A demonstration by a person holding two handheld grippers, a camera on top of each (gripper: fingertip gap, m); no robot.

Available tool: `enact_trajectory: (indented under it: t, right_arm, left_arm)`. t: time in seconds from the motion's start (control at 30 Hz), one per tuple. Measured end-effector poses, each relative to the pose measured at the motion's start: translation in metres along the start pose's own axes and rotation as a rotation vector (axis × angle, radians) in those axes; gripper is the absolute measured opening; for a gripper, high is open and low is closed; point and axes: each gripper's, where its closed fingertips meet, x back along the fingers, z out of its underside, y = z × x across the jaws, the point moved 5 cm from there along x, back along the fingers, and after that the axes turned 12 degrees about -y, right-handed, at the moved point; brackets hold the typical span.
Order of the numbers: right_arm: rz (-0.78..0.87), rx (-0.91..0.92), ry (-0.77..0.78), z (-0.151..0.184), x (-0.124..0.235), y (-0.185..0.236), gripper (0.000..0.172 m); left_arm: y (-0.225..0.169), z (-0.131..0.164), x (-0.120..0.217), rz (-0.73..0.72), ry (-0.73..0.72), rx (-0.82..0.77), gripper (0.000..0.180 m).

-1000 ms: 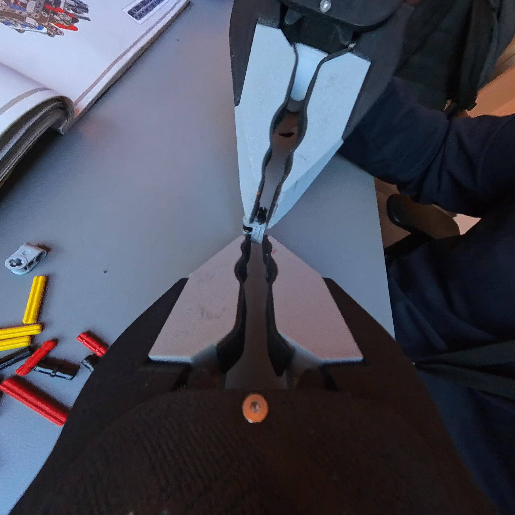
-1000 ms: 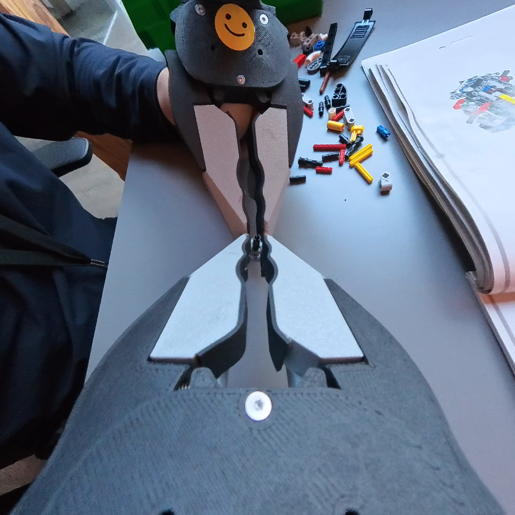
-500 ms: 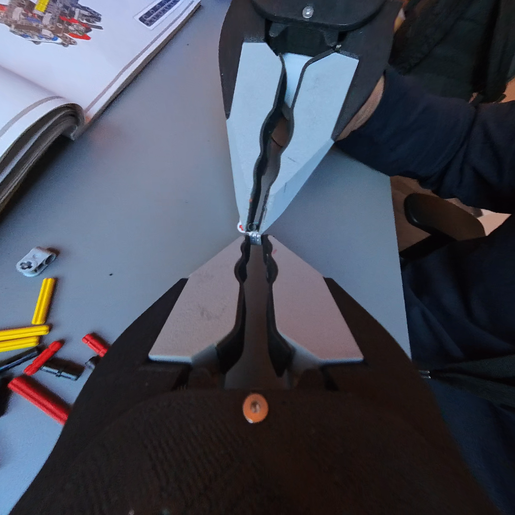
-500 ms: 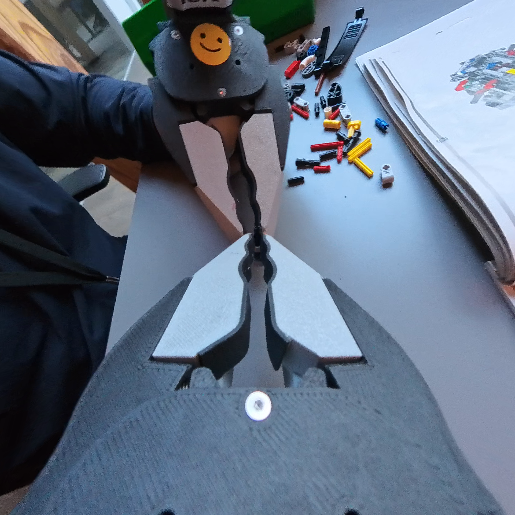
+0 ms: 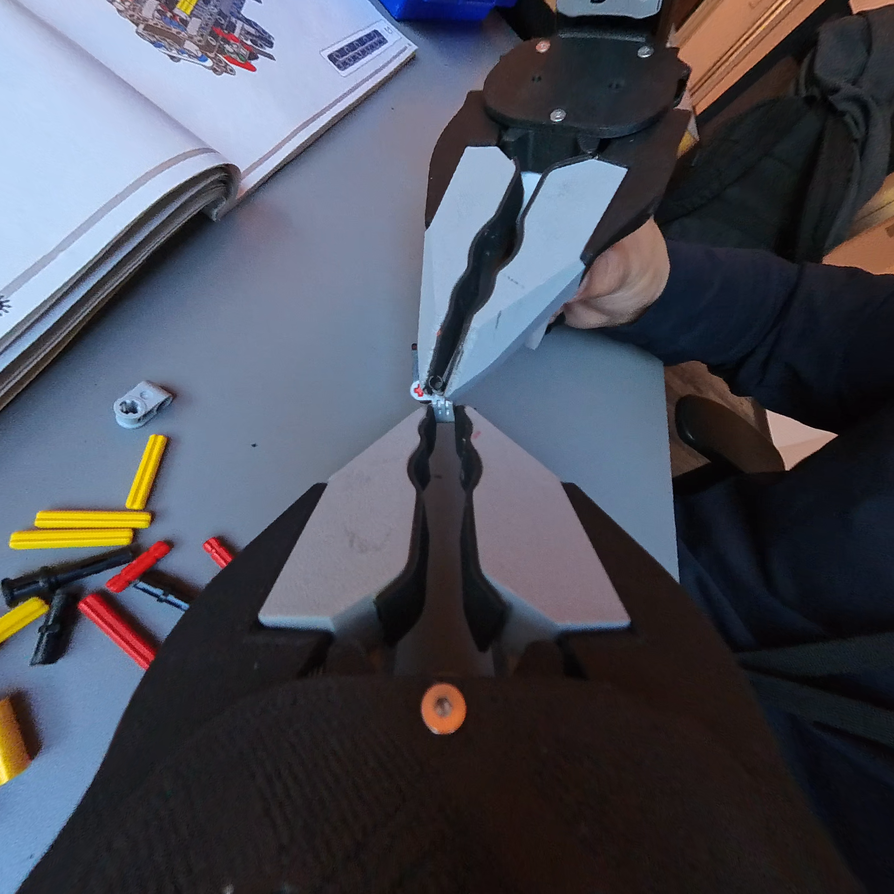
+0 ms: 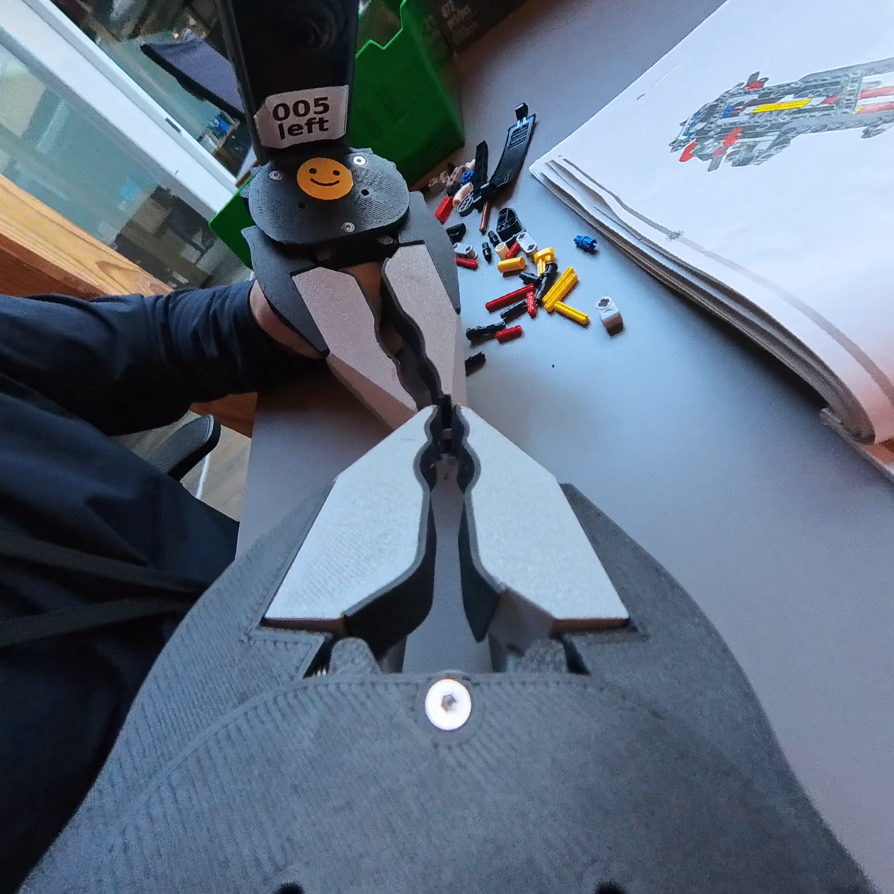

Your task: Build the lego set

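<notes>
Both grippers have lifted and tilted since a second ago, so more of the scattered parts and the green bin now show, while their tips stay tip to tip above the grey counter [image 5: 300, 309]. From left to right in the left wrist view: an open instruction booklet [image 5: 145, 126] lies at the far left, with a loose light grey connector [image 5: 141, 397] just beside its lower edge, then yellow axles [image 5: 92, 520], red axles [image 5: 116, 629] and black pins [image 5: 53, 624] near the counter's front. At centre, the left gripper [image 5: 444, 415] has its jaws pinching a small light grey connector piece [image 5: 444, 409]. Touching it from above, the right gripper [image 5: 438, 387] has its jaws pressed onto a short black pin [image 5: 434, 384], beside a grey hole showing red [image 5: 417, 390]. A hand [image 5: 614, 285] and dark sleeve [image 5: 774, 309] sit at right. Judged from this, the risk is misalignment: if the pin meets the hole at an angle, pushing could twist the tiny piece out of either pinch and drop it off the nearby counter edge. Both holds are at the very fingertips, so a slip looks likely under force.
</notes>
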Motion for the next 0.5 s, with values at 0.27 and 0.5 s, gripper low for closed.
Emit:
enact_trajectory:
  t: [0.27, 0.5]
  right_arm:
    - [-0.001, -0.091, -0.053, -0.0032, 0.0003, -0.0052, 0.0]
    - [-0.019, -0.154, -0.095, -0.0059, 0.0015, -0.0076, 0.001]
  left_arm:
    - [0.0031, -0.0035, 0.0007, -0.029, -0.016, -0.021, 0.006]
    - [0.0032, -0.0068, 0.0013, -0.04, -0.03, -0.031, 0.006]
